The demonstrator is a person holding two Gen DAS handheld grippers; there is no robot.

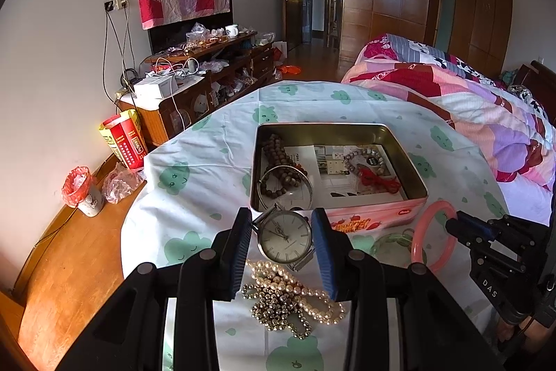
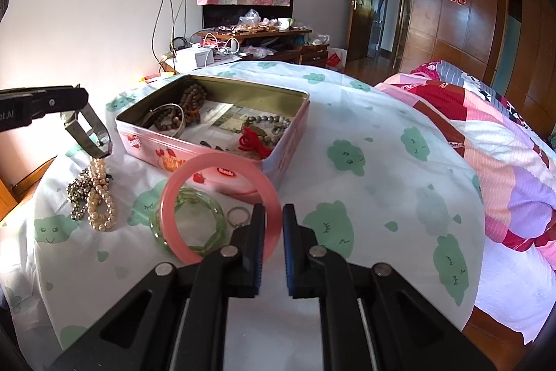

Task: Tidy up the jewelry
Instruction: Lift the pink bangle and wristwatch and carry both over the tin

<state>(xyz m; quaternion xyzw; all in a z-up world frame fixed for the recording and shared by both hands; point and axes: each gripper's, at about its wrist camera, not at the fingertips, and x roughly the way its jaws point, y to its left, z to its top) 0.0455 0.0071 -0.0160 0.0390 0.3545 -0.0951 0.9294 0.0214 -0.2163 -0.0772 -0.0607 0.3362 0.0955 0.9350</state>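
Silver-cased wristwatch (image 1: 285, 240) sits clamped between my left tongs (image 1: 285, 242), the blue pads closed partway on either side of its case, lifted just above the cloth in front of the tin; from the right camera I see its metal band (image 2: 91, 131) dangling below those fingers. Over on my right tongs (image 2: 274, 244), the jaws are nearly shut, pinching the rim of the pink bangle (image 2: 222, 207), which stands tilted up over a green bangle (image 2: 189, 225) lying flat on the cloth. A small silver ring (image 2: 238, 217) rests just beside the green one. Under the watch, a pearl necklace (image 1: 295, 291) is heaped together with a strand of metallic beads (image 1: 274, 312). Beyond them all, the open pink tin (image 1: 365, 218) holds brown wooden prayer beads (image 1: 281, 162), a silver bangle (image 1: 286, 186), a grey bead bracelet (image 1: 365, 159) and a red cord knot (image 1: 378, 179). All of it rests on a white tablecloth (image 1: 208, 162) printed with green clouds, and a patchwork quilt (image 1: 469, 106) lies on the bed to the right.
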